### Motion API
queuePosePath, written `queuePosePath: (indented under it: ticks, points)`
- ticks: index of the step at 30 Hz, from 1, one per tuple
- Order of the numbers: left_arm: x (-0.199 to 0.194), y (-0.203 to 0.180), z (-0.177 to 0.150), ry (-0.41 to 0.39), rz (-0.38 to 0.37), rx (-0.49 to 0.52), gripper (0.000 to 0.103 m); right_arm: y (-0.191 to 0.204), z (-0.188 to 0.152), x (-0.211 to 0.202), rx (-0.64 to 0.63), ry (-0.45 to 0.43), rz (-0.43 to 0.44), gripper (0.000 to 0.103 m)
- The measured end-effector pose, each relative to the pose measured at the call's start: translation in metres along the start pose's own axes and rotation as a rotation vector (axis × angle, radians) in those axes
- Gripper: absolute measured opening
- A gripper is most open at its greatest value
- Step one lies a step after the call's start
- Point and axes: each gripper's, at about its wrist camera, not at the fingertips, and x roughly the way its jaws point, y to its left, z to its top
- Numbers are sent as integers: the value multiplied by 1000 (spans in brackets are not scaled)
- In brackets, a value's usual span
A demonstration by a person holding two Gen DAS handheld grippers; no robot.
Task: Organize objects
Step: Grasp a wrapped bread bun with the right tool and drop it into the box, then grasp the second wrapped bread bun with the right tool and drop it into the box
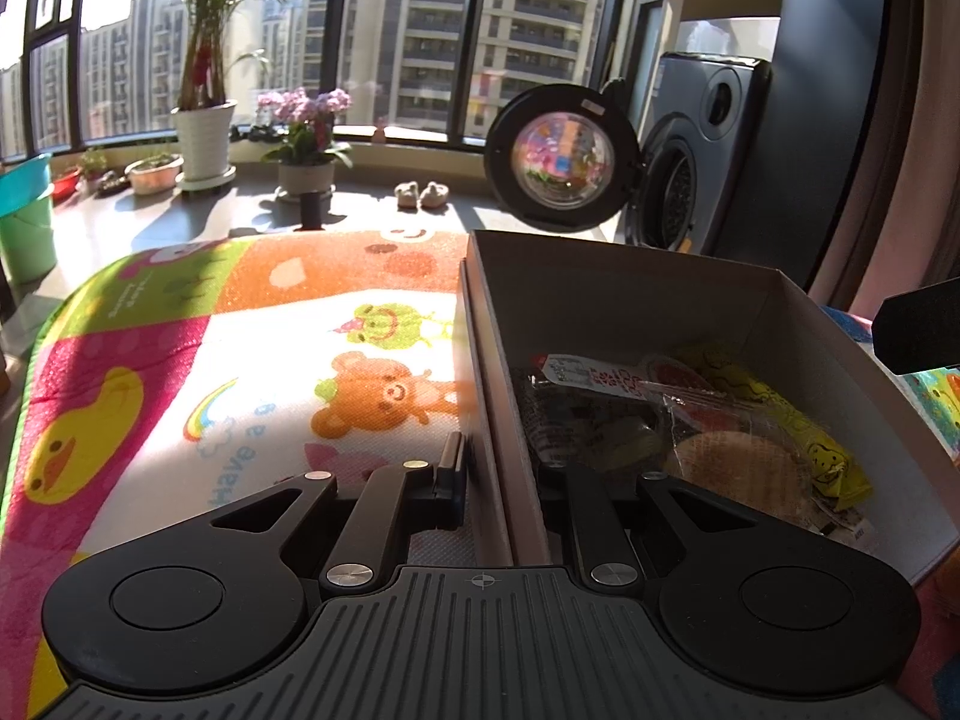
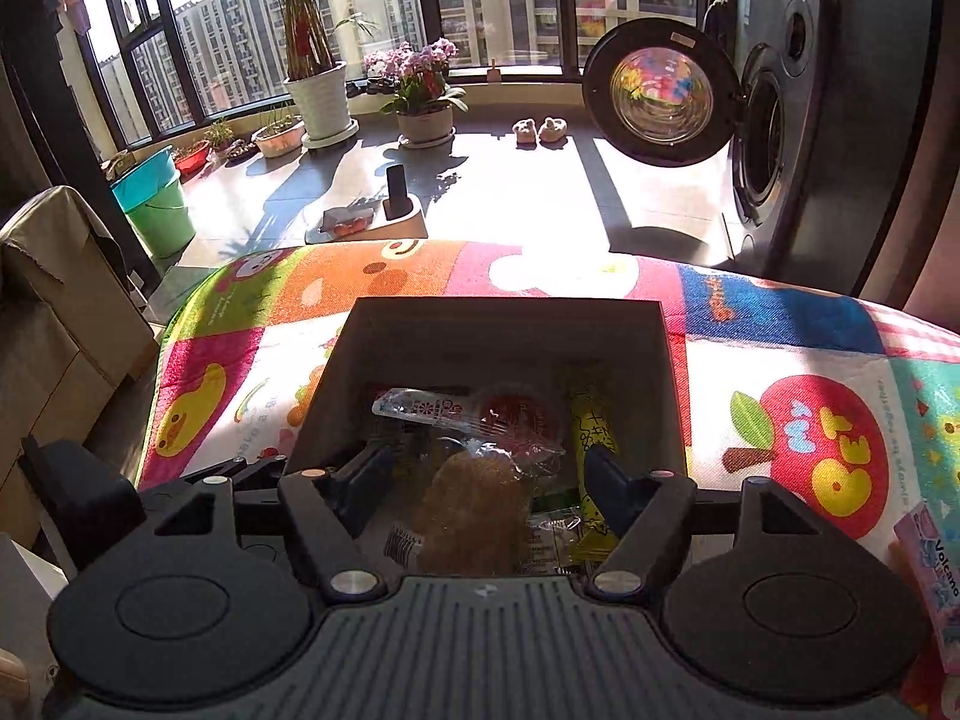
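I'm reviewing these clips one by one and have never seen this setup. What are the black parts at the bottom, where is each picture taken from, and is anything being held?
Each picture comes from a camera on a hand-held two-finger gripper, looking along its fingers. In the left wrist view, the left gripper is shut on the box's side wall, one finger inside and one outside. In the right wrist view, the right gripper hangs open over the same box, gripping nothing. The box sits on a colourful cartoon mat and holds snack packets, including a round cracker and a yellow packet. A pink packet lies on the mat at right.
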Motion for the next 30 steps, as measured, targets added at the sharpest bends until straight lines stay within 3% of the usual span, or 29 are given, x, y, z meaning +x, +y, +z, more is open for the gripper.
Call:
queuePosePath:
  ticks: [5, 9, 20, 22, 25, 30]
  points:
    - [0, 0, 0, 0, 0, 0, 15, -18, -7, -14, -4, -24, -49, 78]
    - [0, 0, 0, 0, 0, 0, 15, -44, -21, -23, -12, -20, -140, 85]
    - [0, 1, 0, 0, 0, 0, 15, -143, -76, -28, 212, 97, -265, 87]
    - [0, 0, 0, 0, 0, 0, 15, -152, -88, -25, 214, 136, -266, 87]
    - [0, 0, 0, 1, 0, 0, 15, -160, -105, -29, 189, 149, -295, 98]
    - [0, 0, 0, 0, 0, 0, 15, -178, -125, -45, 183, 153, -371, 98]
